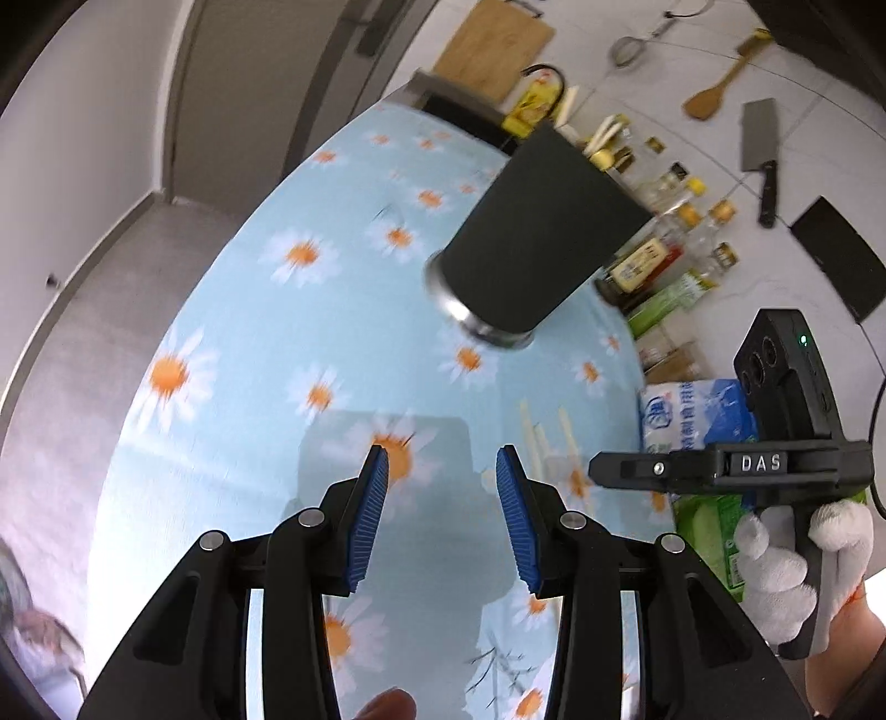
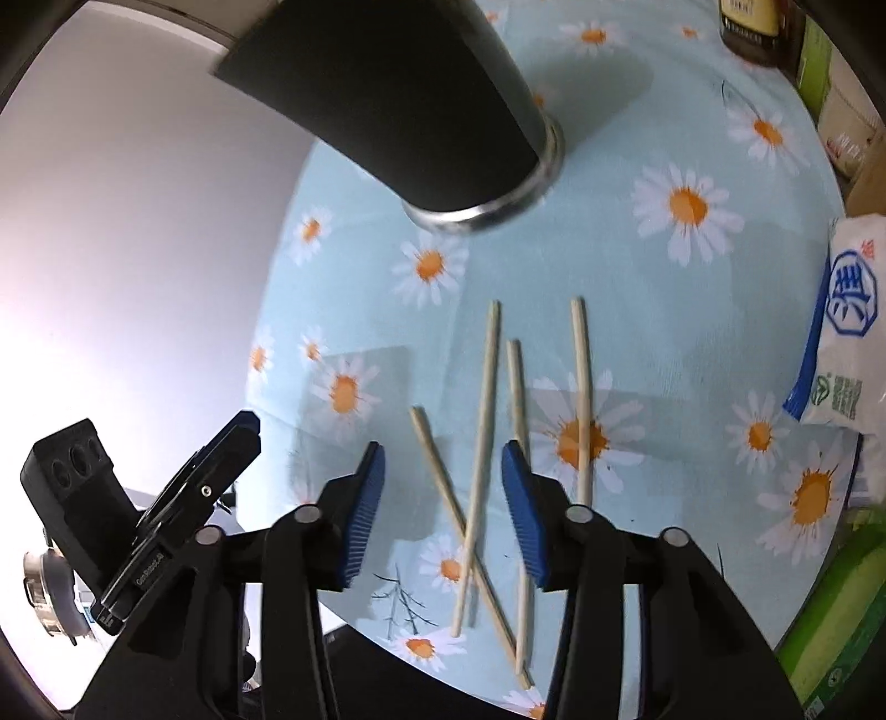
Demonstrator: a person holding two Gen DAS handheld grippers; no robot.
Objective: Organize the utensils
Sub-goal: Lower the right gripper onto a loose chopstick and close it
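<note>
Both pairs of tongs are seen partly open with nothing gripped. The left gripper [image 1: 442, 462], its blue ribbed pads [image 1: 370, 515] spread apart, is held over a bare stretch of the daisy-print tablecloth [image 1: 266, 343]. The right gripper [image 2: 443, 459] is held above four wooden chopsticks [image 2: 480, 437], which are scattered on the cloth near the table's edge; two of them are crossed between the jaws, a third runs under the right-hand pad, and a fourth lies just beyond it. No pad is seen touching a stick.

A black cylindrical utensil holder [image 2: 421, 105] with a metal base ring is stood upright on the cloth, well beyond the chopsticks. In the left wrist view, the right tool is gripped by a white-gloved hand [image 1: 786, 565]. A blue-and-white bag [image 2: 847, 327] is set at the table's right edge, and bottles [image 1: 670, 232] are crowded behind the holder. On the tiled wall beyond, a cleaver [image 1: 760, 155], a wooden spatula [image 1: 720, 83], a strainer [image 1: 631, 50] and a cutting board [image 1: 493, 50] are displayed.
</note>
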